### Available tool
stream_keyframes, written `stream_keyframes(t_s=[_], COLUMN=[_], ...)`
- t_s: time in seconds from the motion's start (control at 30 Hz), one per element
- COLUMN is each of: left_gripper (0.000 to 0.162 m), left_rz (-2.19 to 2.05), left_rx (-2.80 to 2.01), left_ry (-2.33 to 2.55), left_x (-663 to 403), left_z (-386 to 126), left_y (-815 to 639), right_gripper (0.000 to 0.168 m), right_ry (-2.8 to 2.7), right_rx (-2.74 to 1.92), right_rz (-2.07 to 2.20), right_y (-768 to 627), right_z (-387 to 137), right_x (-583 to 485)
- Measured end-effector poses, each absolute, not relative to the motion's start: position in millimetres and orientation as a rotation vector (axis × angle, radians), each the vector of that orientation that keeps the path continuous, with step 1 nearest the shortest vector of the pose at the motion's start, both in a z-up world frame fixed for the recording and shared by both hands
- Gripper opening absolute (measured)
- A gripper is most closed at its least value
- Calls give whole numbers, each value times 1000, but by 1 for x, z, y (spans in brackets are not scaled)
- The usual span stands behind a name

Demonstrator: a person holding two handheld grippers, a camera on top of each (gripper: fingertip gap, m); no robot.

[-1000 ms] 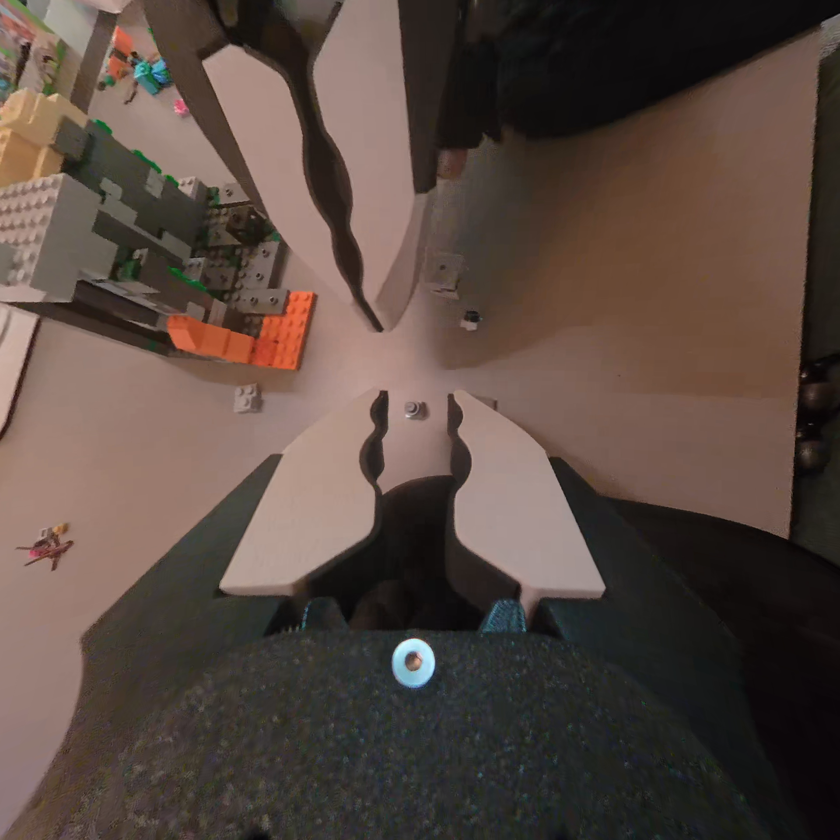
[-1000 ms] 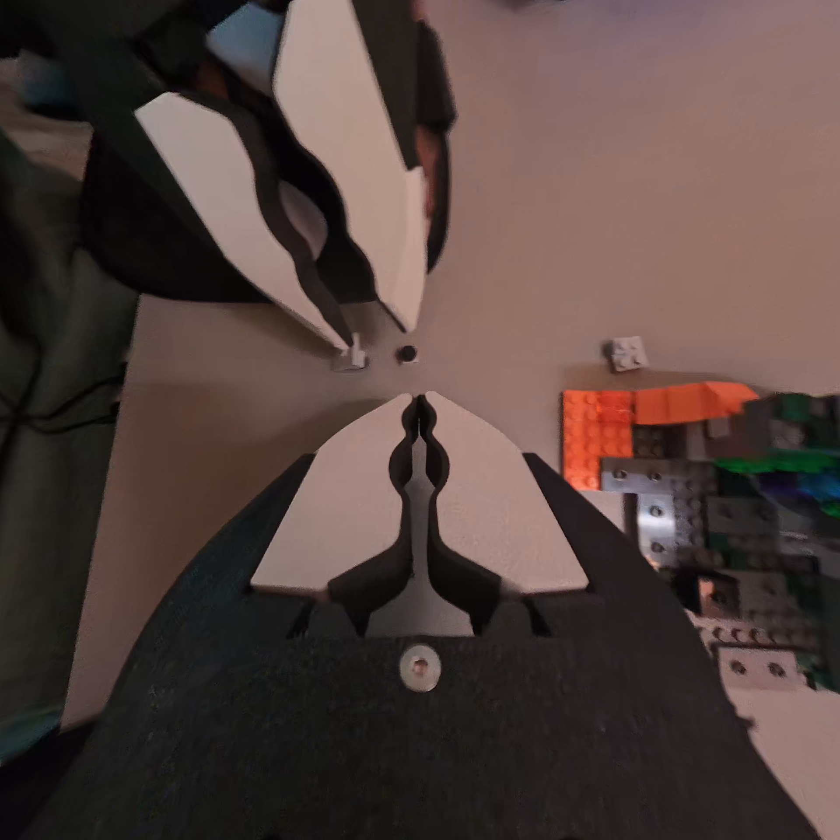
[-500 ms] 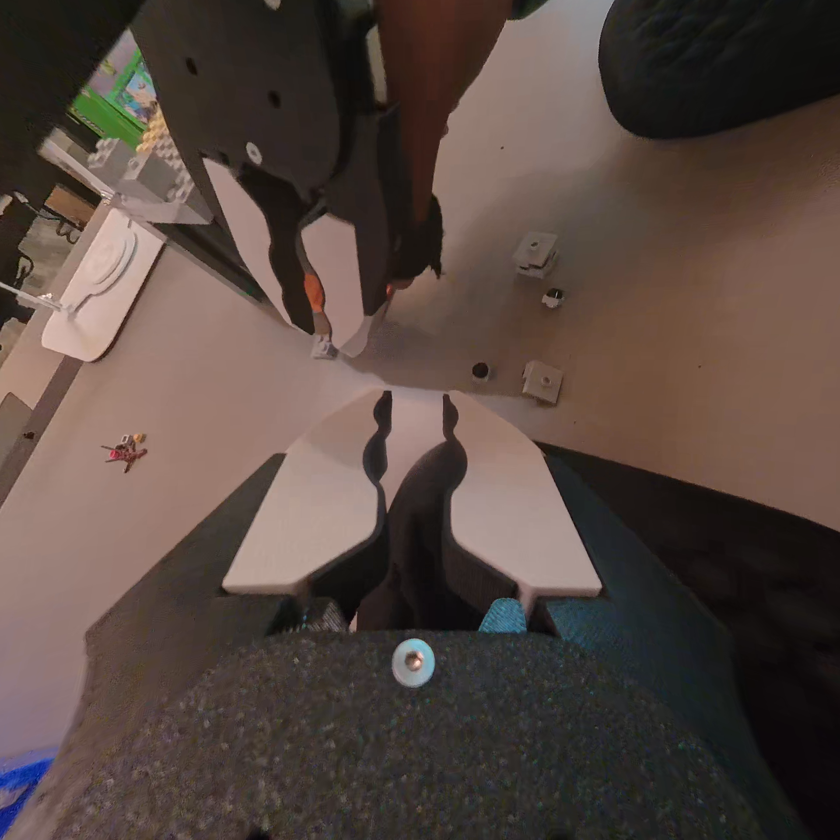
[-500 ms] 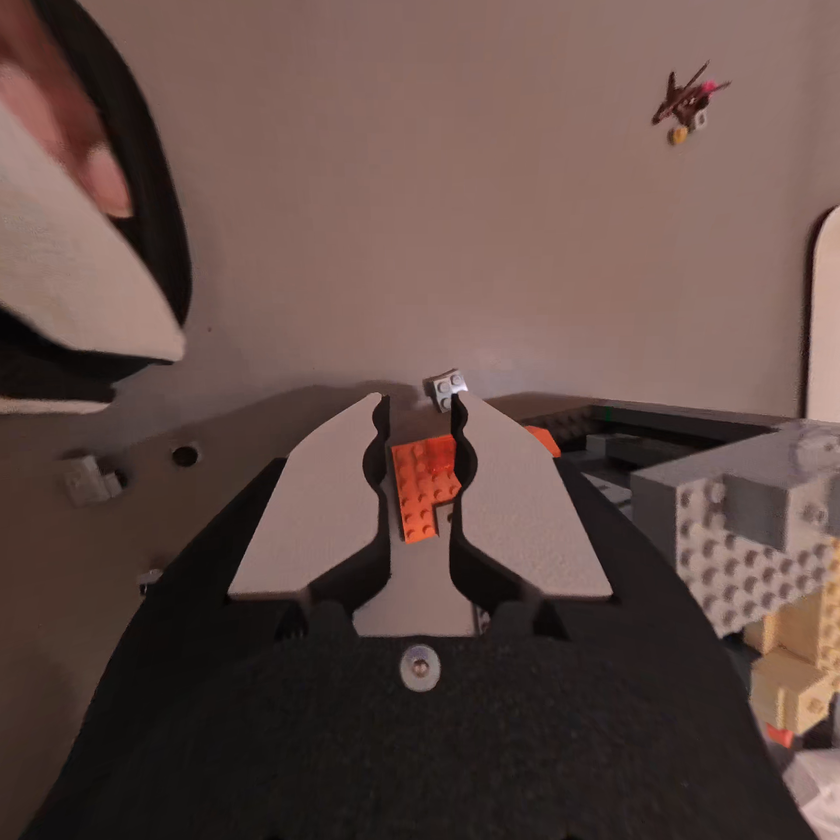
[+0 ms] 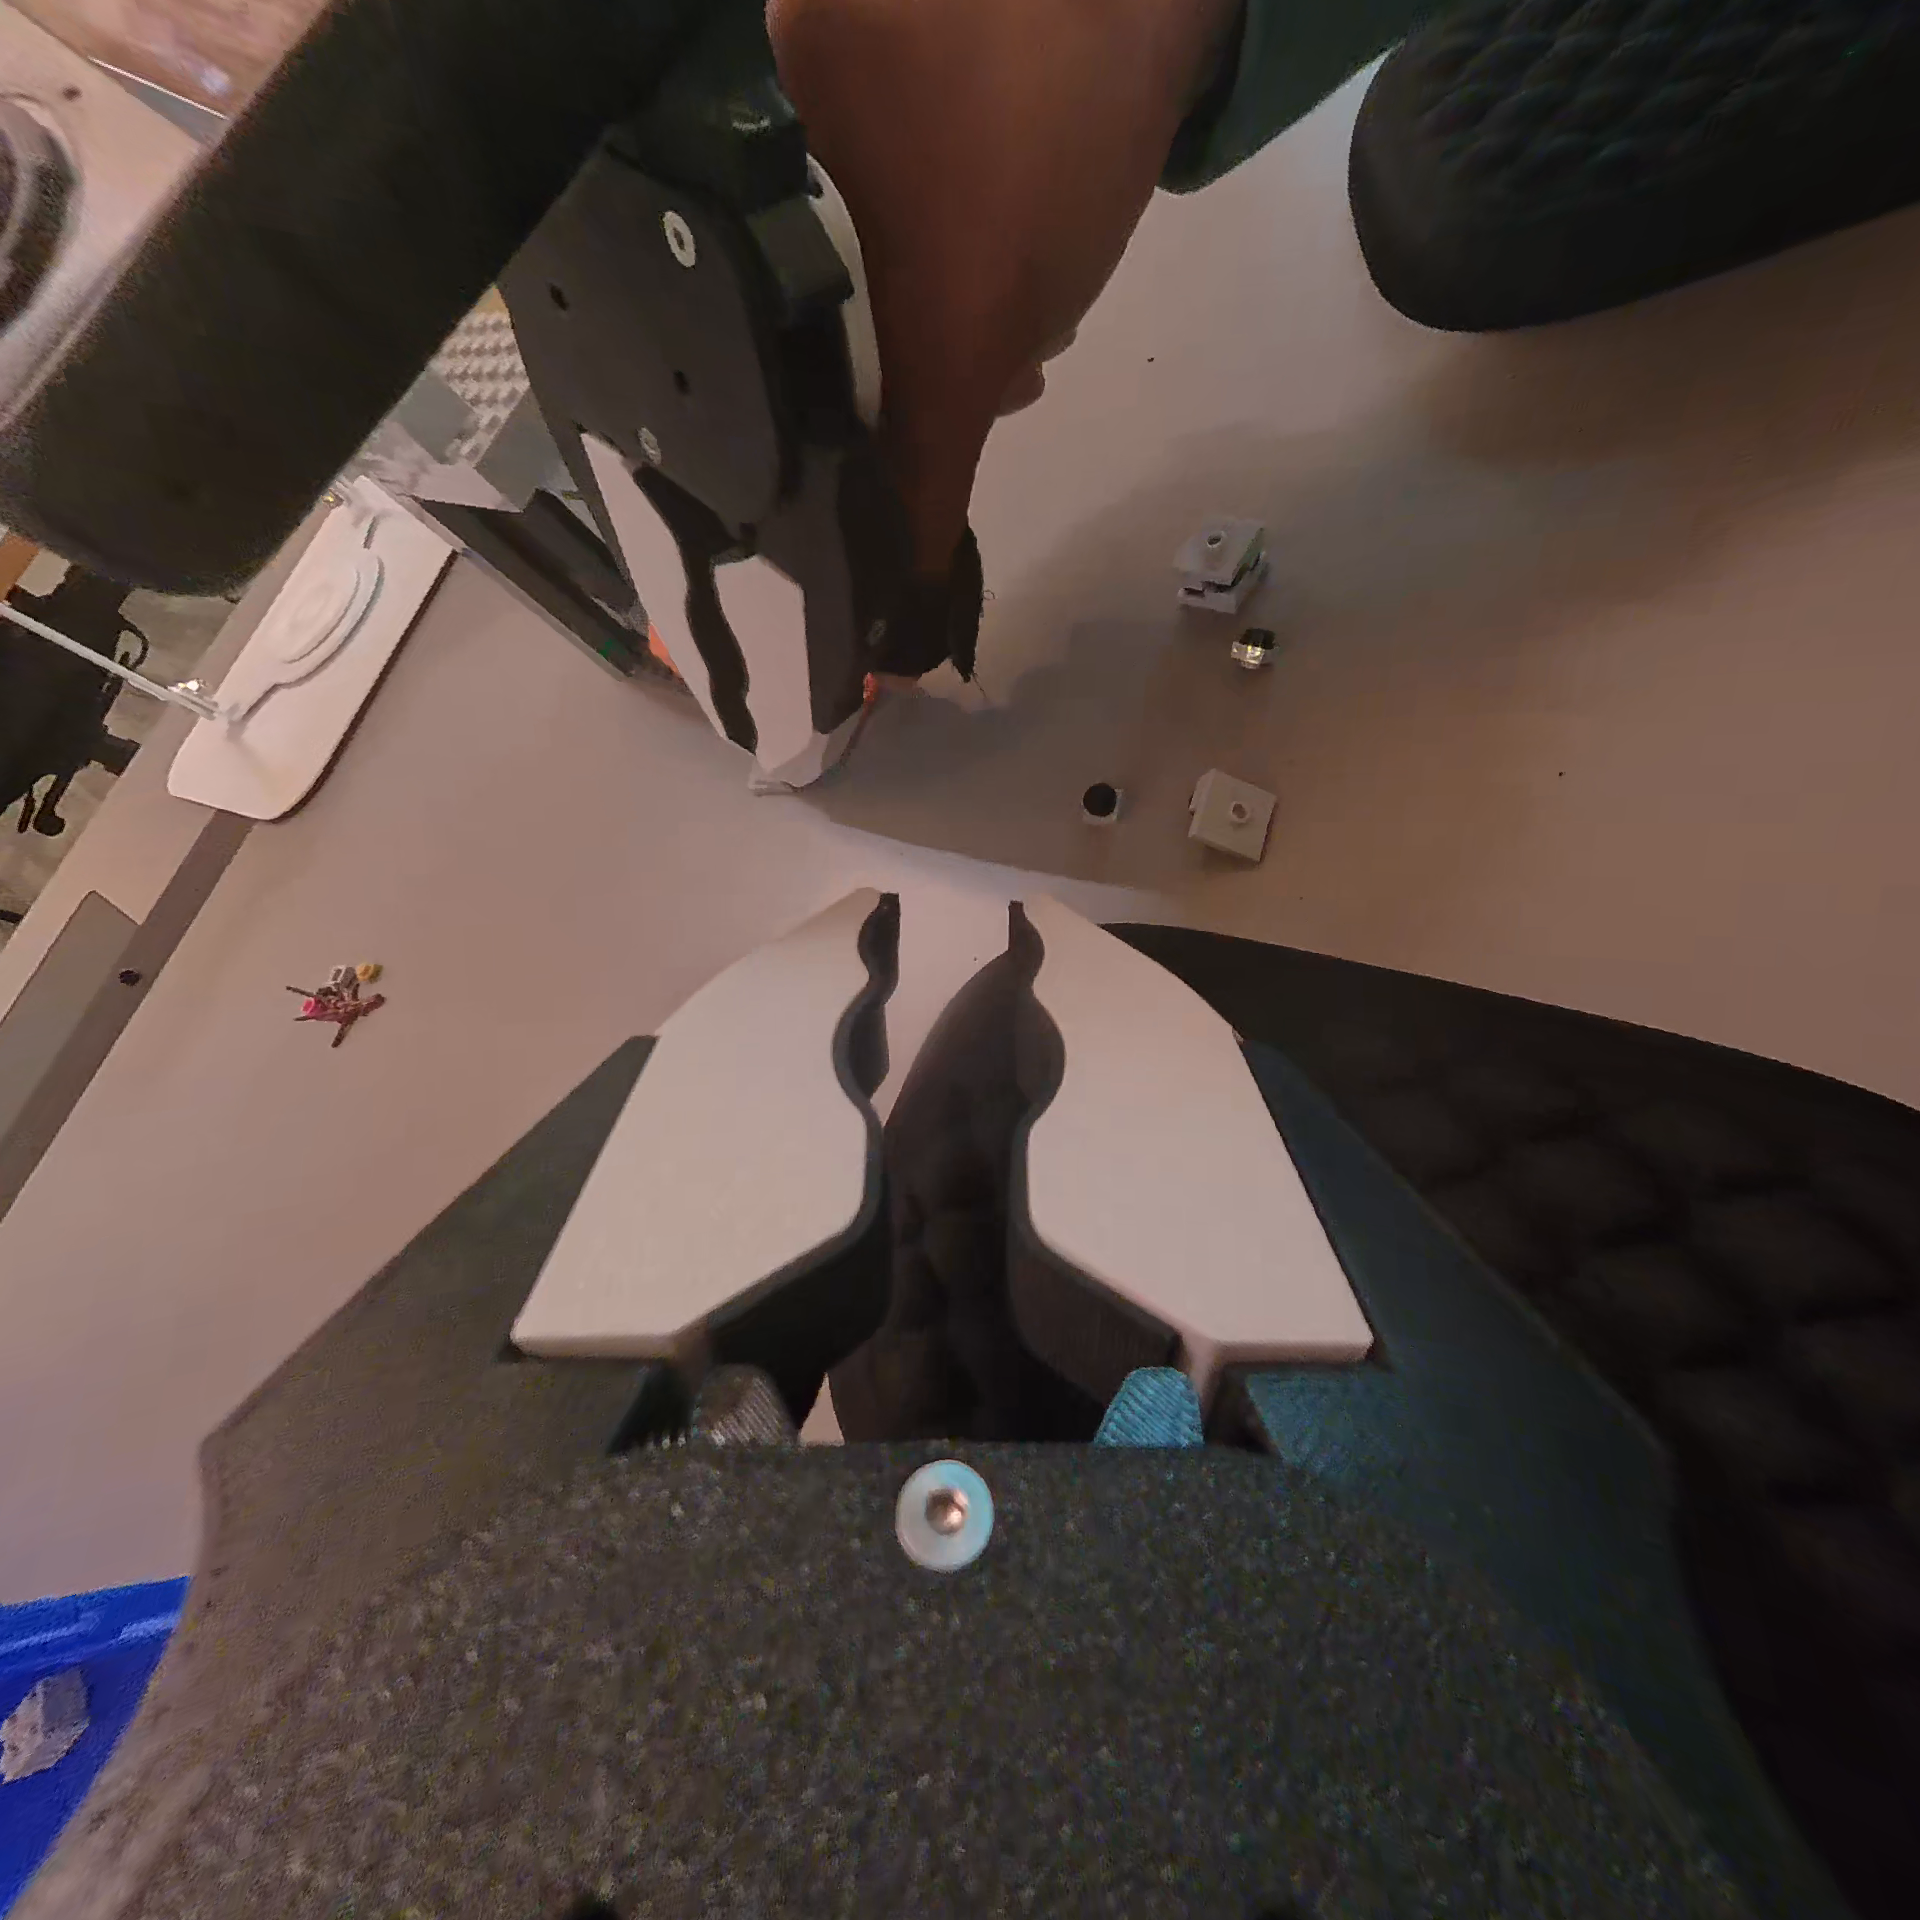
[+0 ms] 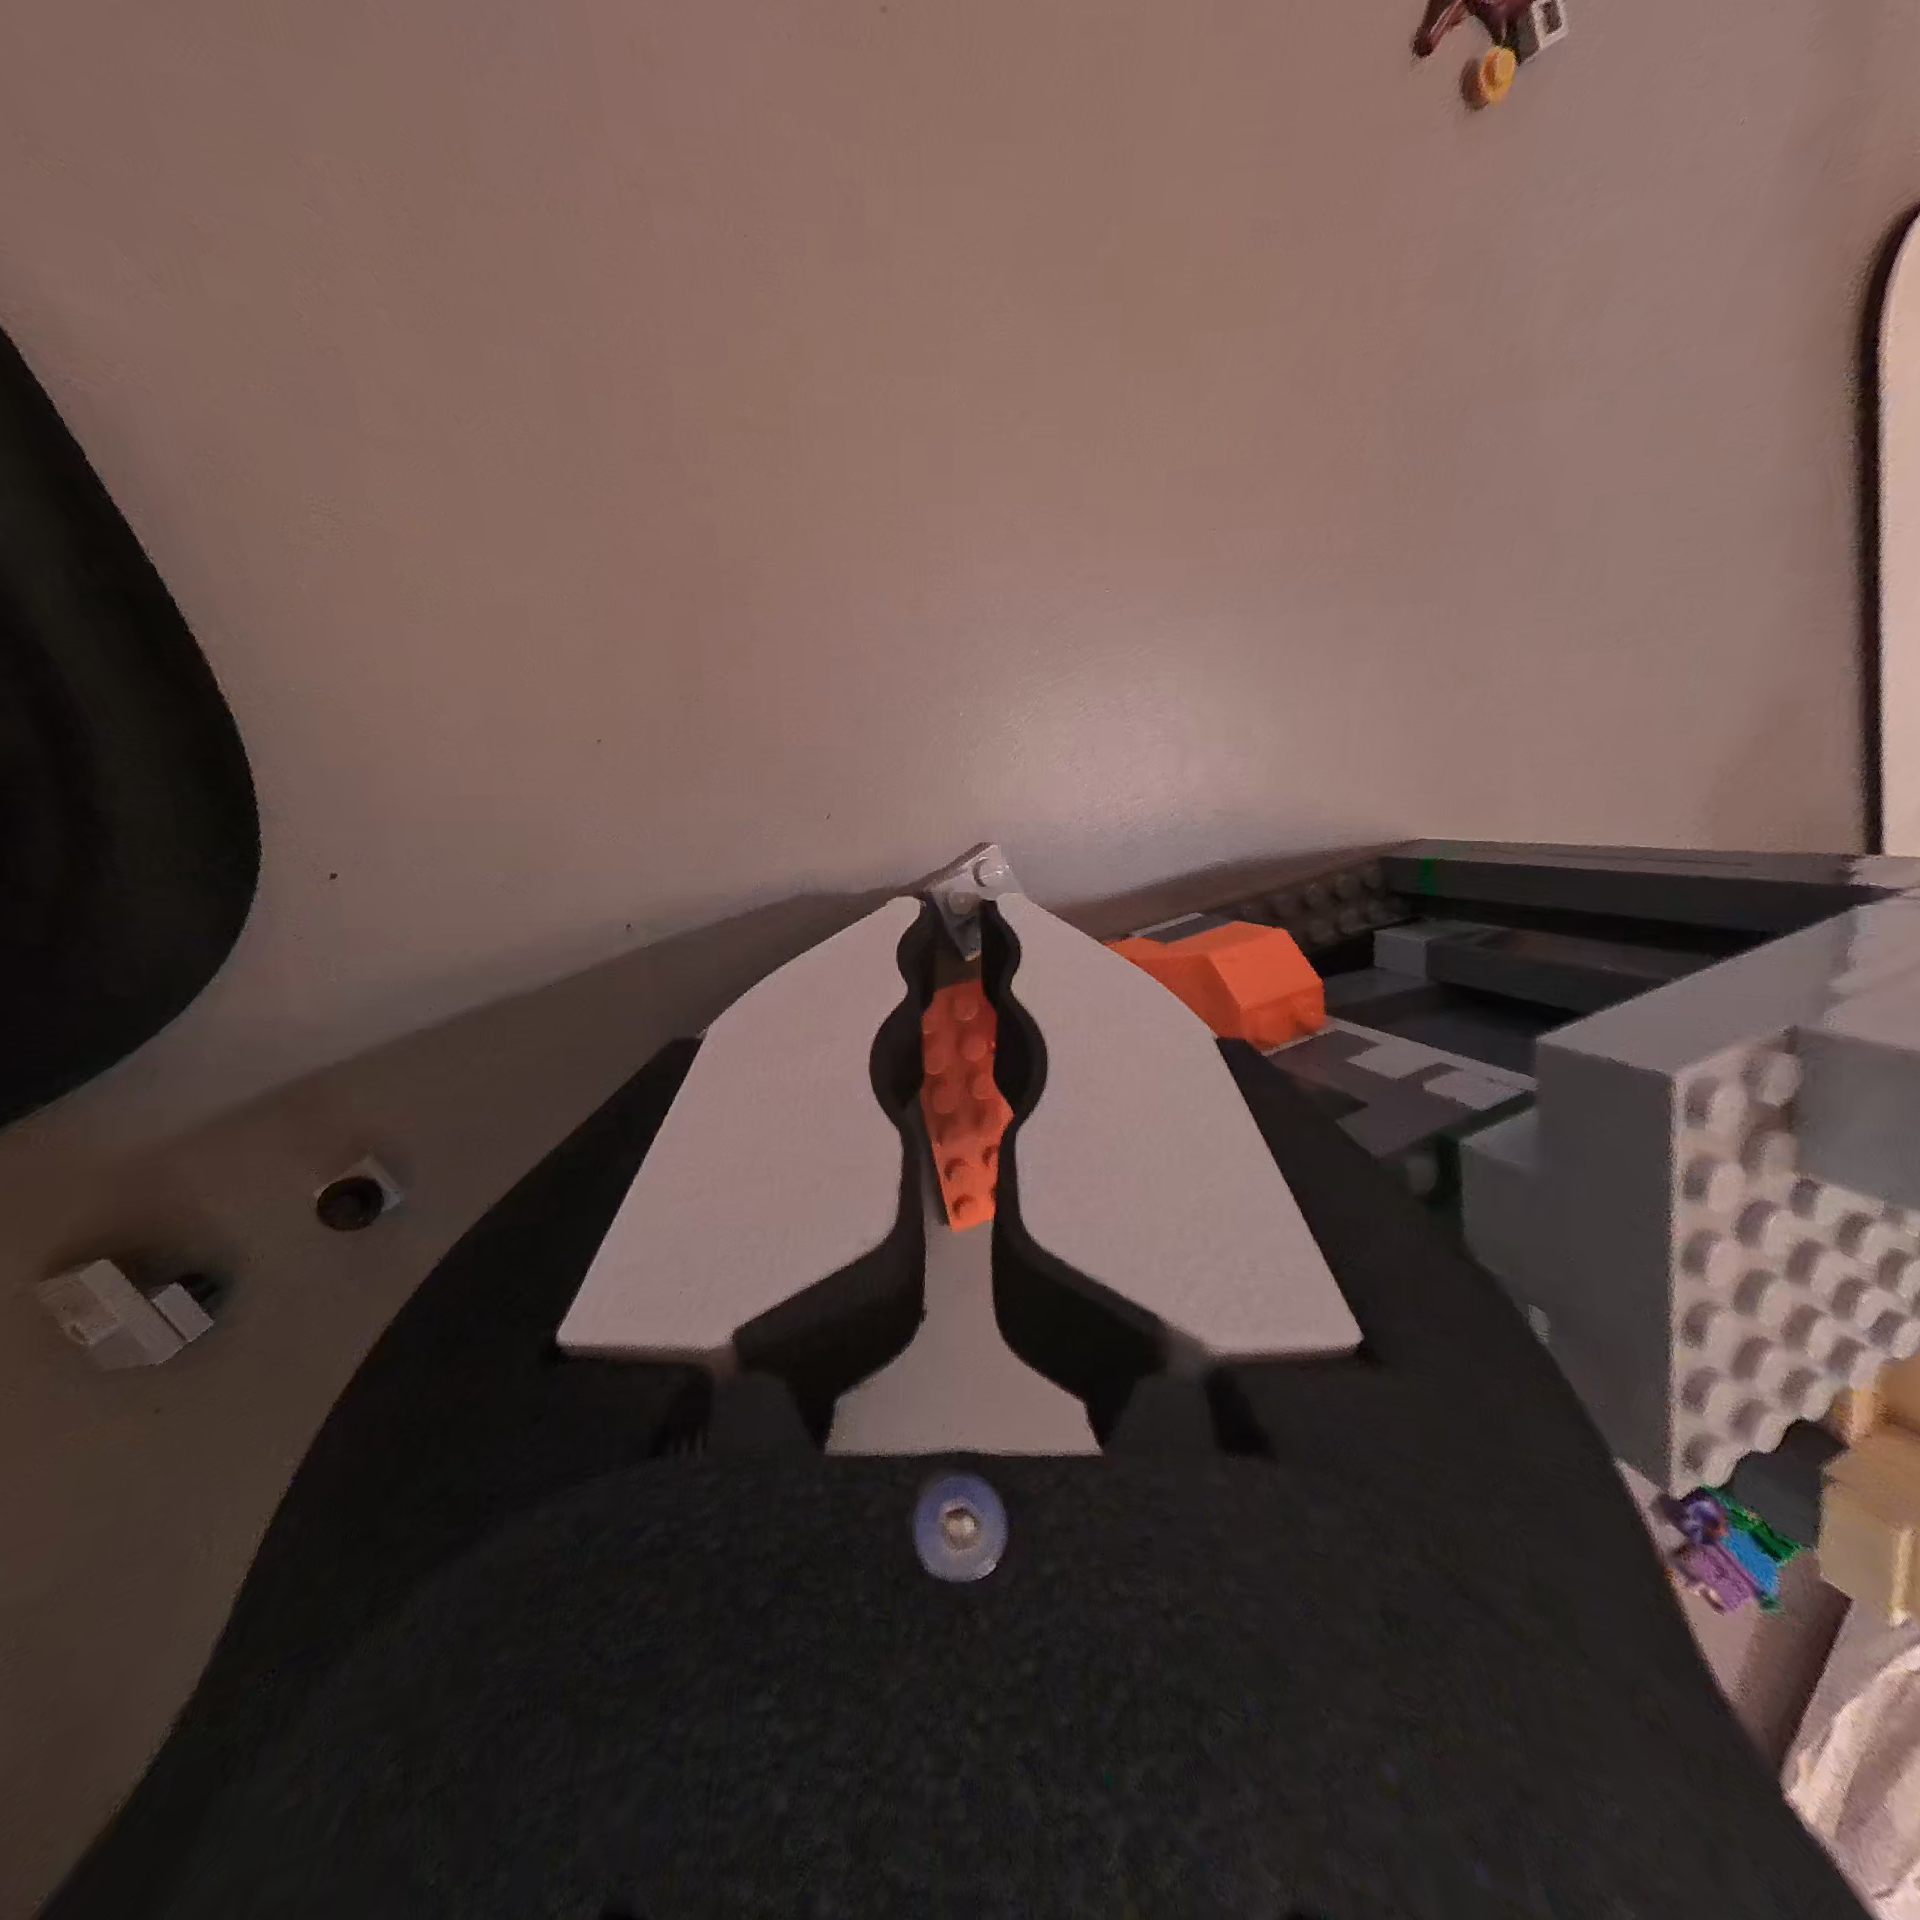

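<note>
My right gripper [image 6: 961, 909] is shut on a small grey plate [image 6: 977, 891], which sits tilted between its tips just above the table. An orange plate [image 6: 961, 1101] shows through the gap between the fingers, below them. An orange slope piece [image 6: 1231, 982] and a grey brick build [image 6: 1766, 1195] lie just to the right. In the left wrist view the right gripper [image 5: 790, 764], held by a hand [image 5: 966, 260], has its tips down at the table. My left gripper [image 5: 945, 906] is open and empty, a short way back from it.
Small loose grey and black pieces [image 5: 1231, 816] [image 5: 1099, 800] [image 5: 1221, 566] lie right of the right gripper. A white pad [image 5: 301, 665], a tiny red figure [image 5: 338, 1003], a blue bin [image 5: 62, 1704] and dark cushions [image 5: 1662, 135] are around. One gripper's finger ends stand about 12 cm off the other's. From the right gripper's tips to the orange slope piece [image 6: 1231, 982] is close to 4 cm.
My right gripper's fingers have narrowed from open onto the small grey plate, which now sits tilted in its tips. My left gripper has stayed open and drawn back a little.
</note>
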State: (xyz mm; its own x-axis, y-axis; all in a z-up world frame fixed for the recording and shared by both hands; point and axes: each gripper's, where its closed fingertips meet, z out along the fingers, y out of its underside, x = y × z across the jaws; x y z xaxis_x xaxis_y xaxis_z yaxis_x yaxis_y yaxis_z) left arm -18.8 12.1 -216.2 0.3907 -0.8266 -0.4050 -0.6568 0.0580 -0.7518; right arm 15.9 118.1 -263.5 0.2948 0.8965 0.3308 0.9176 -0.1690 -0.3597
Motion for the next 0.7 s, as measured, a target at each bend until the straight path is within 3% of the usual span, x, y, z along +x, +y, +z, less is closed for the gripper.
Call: stream_keyframes(t_s=[0.17,0.53,0.6,0.7], left_gripper=[19,19,19,18], left_rz=[-201,-184,-176,-182], left_rx=[-1649,-1651,-1650,-1654], left_ry=[1323,1321,1316,1296], left_x=[-19,-16,-17,-21], left_z=[-213,-213,-213,-211], left_y=[11,15,14,13], right_gripper=[0,0,18,23], right_ry=[-1662,-1592,-1521,-1435], right_rx=[-2038,-2024,-2092,-2120], right_rz=[-9,124,111,143], right_y=[111,100,105,111], right_z=[-259,-245,-252,-254], right_x=[17,4,2,-1])
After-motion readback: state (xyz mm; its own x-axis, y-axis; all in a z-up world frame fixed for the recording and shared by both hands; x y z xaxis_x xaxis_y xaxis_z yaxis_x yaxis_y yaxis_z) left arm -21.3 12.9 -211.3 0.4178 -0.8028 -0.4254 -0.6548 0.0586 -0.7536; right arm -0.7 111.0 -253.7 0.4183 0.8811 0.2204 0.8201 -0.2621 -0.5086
